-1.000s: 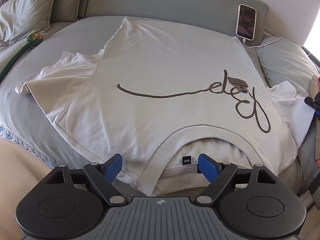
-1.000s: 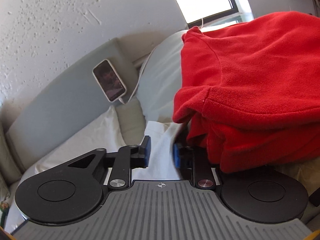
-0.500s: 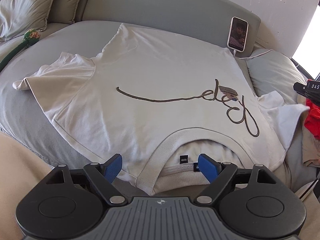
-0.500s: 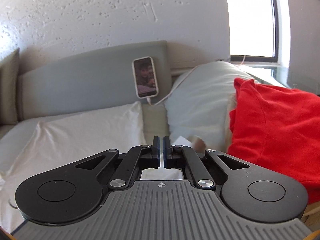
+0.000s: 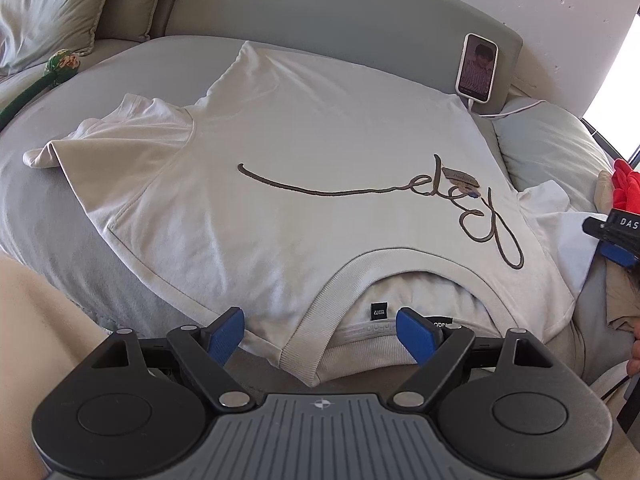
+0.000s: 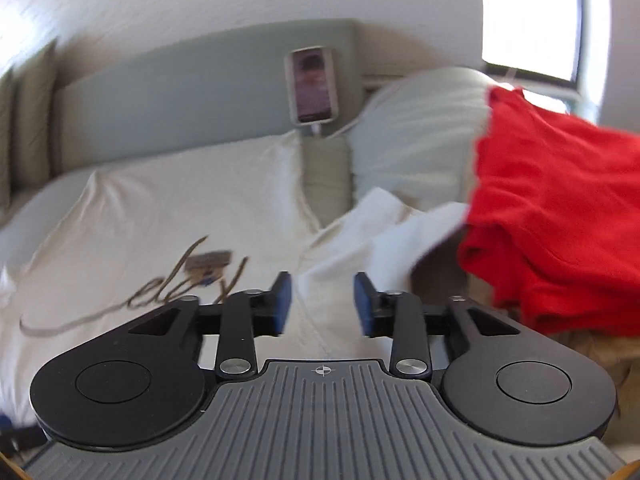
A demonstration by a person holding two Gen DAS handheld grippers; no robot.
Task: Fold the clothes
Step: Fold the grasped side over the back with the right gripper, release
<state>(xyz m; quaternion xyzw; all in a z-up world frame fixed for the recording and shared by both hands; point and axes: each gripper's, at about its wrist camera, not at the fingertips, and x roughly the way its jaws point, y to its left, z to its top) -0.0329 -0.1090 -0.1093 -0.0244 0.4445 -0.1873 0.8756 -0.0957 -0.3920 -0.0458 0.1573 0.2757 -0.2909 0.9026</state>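
White T-shirt (image 5: 304,200) of soft knit, spread flat and face-up across the grey sofa seat (image 5: 48,208), its ribbed collar (image 5: 320,344) at the near edge and its hem toward the padded backrest (image 5: 320,12). A dark looping script (image 5: 472,208) crosses the chest, with a small paper tag lying on it. One short sleeve lies wrinkled toward the seat's left end; the other rests against a pale cushion (image 5: 552,148) at the right end, beside a heap of red fleecy cloth (image 6: 560,232). A phone (image 5: 478,67) with a white cable leans upright on the backrest. Left gripper (image 5: 320,332): jaws wide apart, blue pads on either side of the collar, gripping nothing. Right gripper (image 6: 322,304): jaws opening, above the shoulder seam by the right sleeve, pads not pressing on the cloth; this view is motion-blurred.
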